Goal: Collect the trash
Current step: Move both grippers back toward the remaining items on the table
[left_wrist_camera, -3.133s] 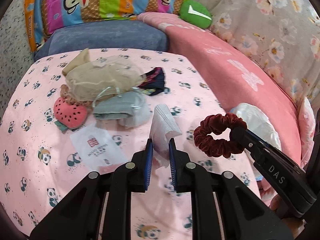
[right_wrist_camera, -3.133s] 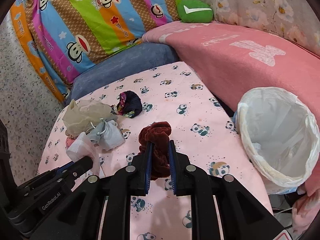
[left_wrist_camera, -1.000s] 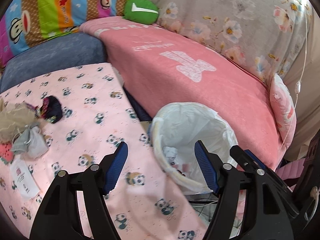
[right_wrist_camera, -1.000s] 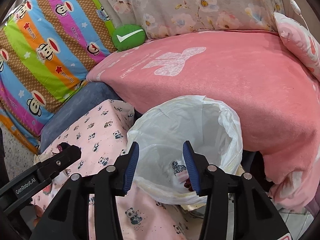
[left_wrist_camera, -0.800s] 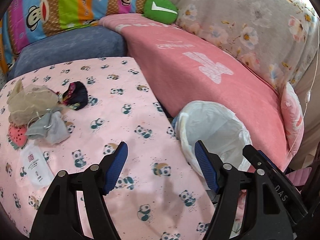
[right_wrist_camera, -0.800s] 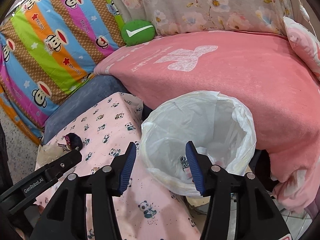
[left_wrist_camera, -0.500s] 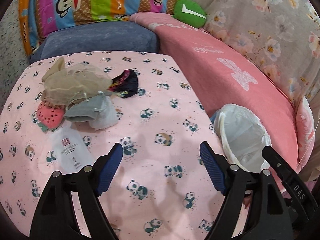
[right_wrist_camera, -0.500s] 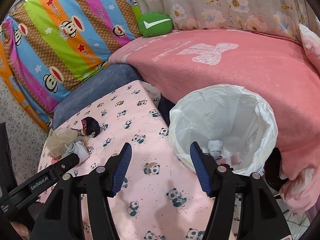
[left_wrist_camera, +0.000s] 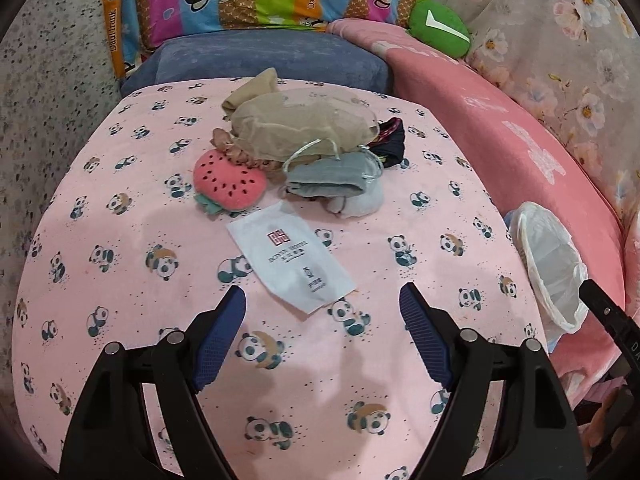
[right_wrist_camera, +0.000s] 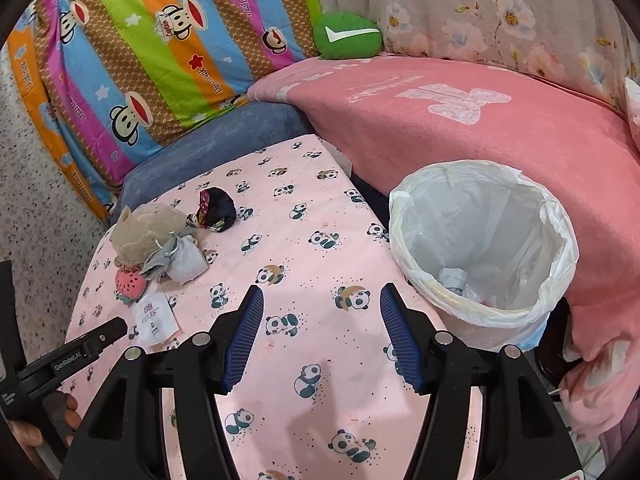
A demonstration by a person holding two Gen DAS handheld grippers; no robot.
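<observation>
The panda cloth [left_wrist_camera: 120, 280] holds a white packet [left_wrist_camera: 290, 258] near its middle; left gripper [left_wrist_camera: 322, 334] spread, empty. Approach low & straight, w/ right gripper [right_wrist_camera: 320, 334] also spread, empty.

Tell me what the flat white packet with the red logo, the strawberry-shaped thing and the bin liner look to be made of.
The flat white packet with a red logo looks like matte paper or non-woven fabric: it lies flat with crisp edges and no glare. The pink strawberry-shaped plush looks like soft fleece, fuzzy with stitched dark seeds. The white bin liner looks like thin translucent plastic film, crinkled and folded over the rim.
</observation>
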